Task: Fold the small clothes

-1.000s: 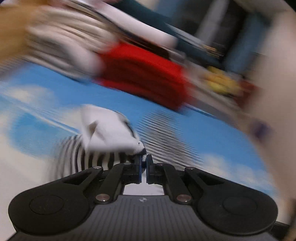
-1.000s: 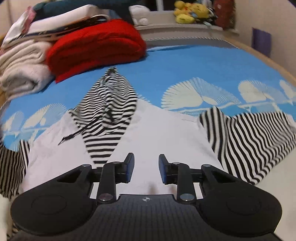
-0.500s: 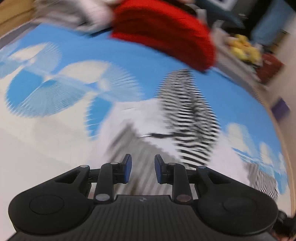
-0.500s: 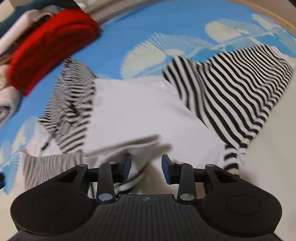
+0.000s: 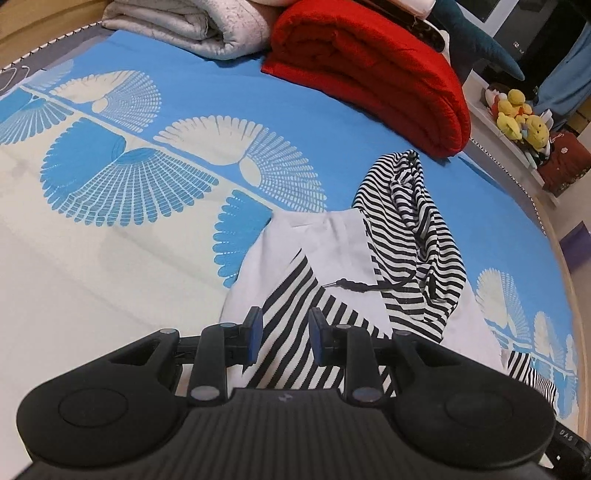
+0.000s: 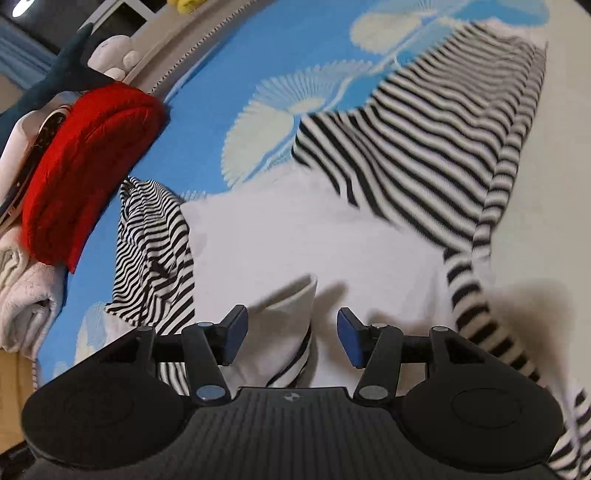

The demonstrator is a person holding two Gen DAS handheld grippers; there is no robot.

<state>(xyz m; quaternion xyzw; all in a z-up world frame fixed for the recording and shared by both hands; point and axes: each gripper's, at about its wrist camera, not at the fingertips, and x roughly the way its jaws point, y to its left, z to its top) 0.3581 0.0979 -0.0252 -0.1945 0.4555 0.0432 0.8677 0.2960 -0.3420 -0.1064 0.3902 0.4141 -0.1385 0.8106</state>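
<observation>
Garment: small hoodie (image 5: 332,254), white body with black-and-white striped hood and sleeves, lay flat on the bedspread (image 5: 110,258).
Bedspread: blue and cream with fan-shaped prints, it carried everything in view; no box, basket or other container showed.
Hood: striped hood (image 5: 413,236) lay crumpled at the top of the white body, pointing toward the red blanket (image 5: 369,70); a dark drawstring (image 5: 354,285) trailed from it across the white cloth.
Folded sleeve: one striped sleeve (image 5: 295,332) lay folded over the white body, running down toward the left gripper (image 5: 285,338).
Other sleeve: the second striped sleeve (image 6: 424,147) was spread out to the side, off the white body and onto the bedspread, somewhat blurred in the right wrist view.
Left tongs: narrowly parted, pads clear of the cloth, striped sleeve beneath and between them but not pinched.
Right tongs: right gripper (image 6: 291,338) with jaws opening, fairly wide; a raised fold of white cloth (image 6: 291,306) stood between the pads, not pressed by either.
Far edge: red blanket folded in a thick roll, a pale folded blanket (image 5: 192,26) beside it.
Ledge beyond bed: yellow plush toys (image 5: 517,118).
</observation>
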